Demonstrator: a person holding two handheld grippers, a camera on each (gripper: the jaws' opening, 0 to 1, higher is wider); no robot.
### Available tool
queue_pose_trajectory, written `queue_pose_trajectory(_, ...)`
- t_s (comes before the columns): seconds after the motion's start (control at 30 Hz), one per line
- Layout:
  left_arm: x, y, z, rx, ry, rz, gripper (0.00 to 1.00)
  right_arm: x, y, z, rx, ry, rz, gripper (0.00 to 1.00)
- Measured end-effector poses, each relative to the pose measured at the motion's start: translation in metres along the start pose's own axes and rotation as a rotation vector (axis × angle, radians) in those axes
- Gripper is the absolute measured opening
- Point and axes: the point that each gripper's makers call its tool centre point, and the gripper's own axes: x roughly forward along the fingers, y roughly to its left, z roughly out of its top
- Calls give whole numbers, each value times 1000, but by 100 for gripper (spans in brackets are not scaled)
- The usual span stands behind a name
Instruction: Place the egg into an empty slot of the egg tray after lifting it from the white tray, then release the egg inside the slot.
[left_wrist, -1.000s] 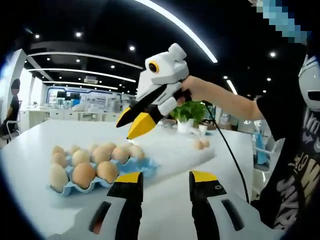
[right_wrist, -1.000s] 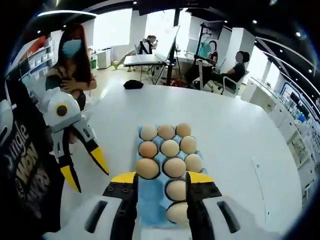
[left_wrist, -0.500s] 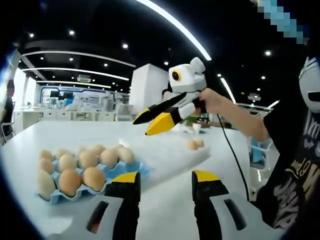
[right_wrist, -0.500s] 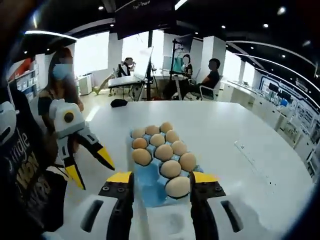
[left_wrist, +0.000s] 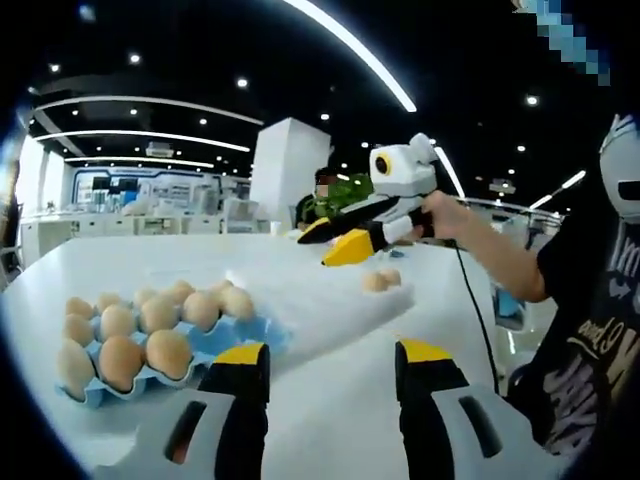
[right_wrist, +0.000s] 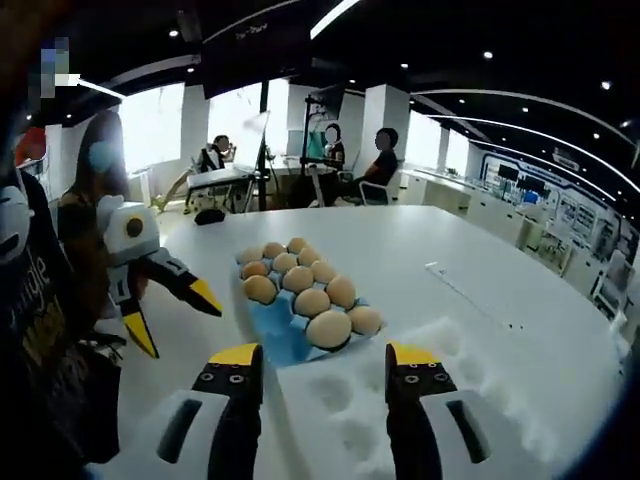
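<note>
Eggs, two of them, lie on the white tray toward the far edge of the desk; neither is lifted yet. Beside it, the blue egg tray is mostly full, with empty slots at its near end, probably the target. The right gripper hovers above the white tray, its fingers parted and holding nothing, likely lining up a pick. The left gripper hangs off to the side, fingers spread and idle, leaving the way clear.
</note>
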Motion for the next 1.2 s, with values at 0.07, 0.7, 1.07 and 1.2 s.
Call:
queue_pose_trajectory(0.07,0,-1,1,0,-1,-2,55,-6,-1,-5,3,3,-10,51)
queue_pose_trajectory(0.7,12,-14,-6,11,37,-21,64,-39,-8,-48,58,34,-76,53)
queue_pose_trajectory(1.07,20,-20,-9,20,57,-36,66,-69,-34,-77,66,84,-123,55)
queue_pose_trajectory(1.2,21,-22,-9,21,62,-44,66,-74,-36,-87,73,104,-133,55)
